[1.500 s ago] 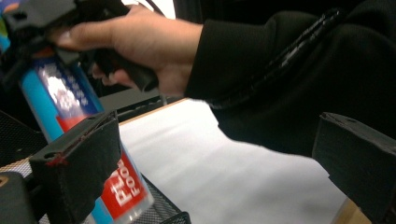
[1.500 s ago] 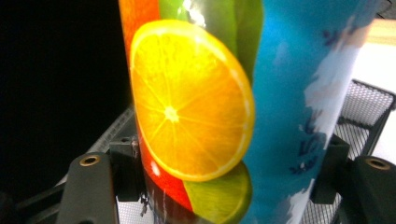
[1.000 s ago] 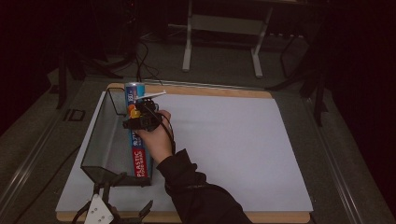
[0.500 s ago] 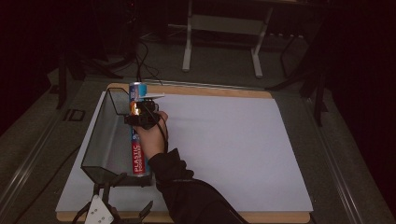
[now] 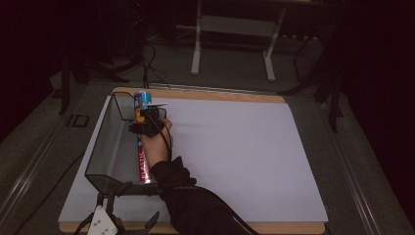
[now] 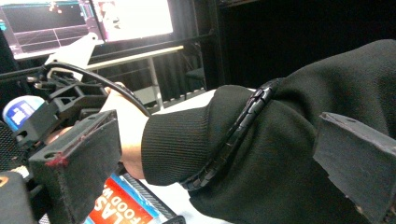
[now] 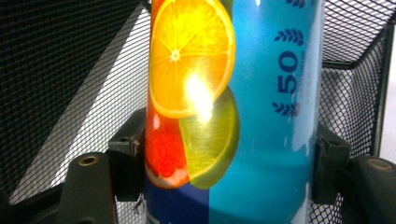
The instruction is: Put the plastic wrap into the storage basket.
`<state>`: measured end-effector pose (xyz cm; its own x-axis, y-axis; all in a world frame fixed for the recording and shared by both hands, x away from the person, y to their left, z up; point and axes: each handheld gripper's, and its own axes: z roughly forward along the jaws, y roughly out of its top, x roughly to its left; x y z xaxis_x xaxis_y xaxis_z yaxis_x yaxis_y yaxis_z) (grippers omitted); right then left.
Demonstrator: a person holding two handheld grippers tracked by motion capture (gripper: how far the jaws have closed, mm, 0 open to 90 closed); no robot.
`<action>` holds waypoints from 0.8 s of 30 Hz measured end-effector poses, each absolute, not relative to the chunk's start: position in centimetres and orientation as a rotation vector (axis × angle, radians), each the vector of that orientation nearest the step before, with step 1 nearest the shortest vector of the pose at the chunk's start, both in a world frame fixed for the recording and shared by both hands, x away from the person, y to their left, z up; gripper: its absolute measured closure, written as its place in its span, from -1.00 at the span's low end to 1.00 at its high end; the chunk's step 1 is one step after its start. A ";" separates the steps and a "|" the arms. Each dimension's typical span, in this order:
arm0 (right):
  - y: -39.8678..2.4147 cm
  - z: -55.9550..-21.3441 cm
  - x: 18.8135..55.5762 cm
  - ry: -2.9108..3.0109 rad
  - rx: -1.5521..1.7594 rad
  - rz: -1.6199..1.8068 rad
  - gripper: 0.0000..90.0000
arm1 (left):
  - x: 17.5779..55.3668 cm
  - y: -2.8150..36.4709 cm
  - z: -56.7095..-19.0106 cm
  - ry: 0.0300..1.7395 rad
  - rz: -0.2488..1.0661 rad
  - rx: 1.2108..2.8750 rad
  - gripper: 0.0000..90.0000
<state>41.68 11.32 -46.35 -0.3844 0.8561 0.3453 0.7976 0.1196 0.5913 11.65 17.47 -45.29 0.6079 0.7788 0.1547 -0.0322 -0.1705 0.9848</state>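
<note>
white table point(image 5: 235, 147), mesh basket point(image 5: 105, 147), blue can point(image 7: 233, 112) clamped between right tool point(image 7: 224, 172) jaws

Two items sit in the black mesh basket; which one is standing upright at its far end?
The blue drink can printed with citrus slices, between the right gripper's jaws, stands upright. The red-and-blue plastic food wrap box lies flat along the basket.

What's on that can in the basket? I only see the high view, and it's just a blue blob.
Observer: The right gripper view shows the can close up: blue, with orange, lime and red citrus slices and the number 50.
Operator: Are the tongs gripping it?
Observer: Yes, the right tongs press a pad on each side of it, inside the mesh basket.
Operator: And the other tongs?
Observer: The left tongs stand wide open, facing the person's sleeve.
</note>
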 end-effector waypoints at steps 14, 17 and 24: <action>10.5 -46.8 42.3 2.363 1.611 1.152 -0.43 | 11.7 17.4 -45.3 0.643 0.808 1.594 -0.96; 10.2 -46.1 42.1 2.379 1.503 1.152 -0.56 | 11.6 17.4 -45.3 0.642 0.805 1.593 -0.96; 8.7 -44.1 41.8 2.402 1.364 1.181 -0.71 | 11.7 17.3 -45.3 0.650 0.805 1.599 -0.96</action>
<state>41.79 8.66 -44.10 -0.5800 0.7766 0.2458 0.6691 0.2821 0.6876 11.75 17.33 -45.31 0.6080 0.7799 0.1486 -0.0187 -0.1730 0.9847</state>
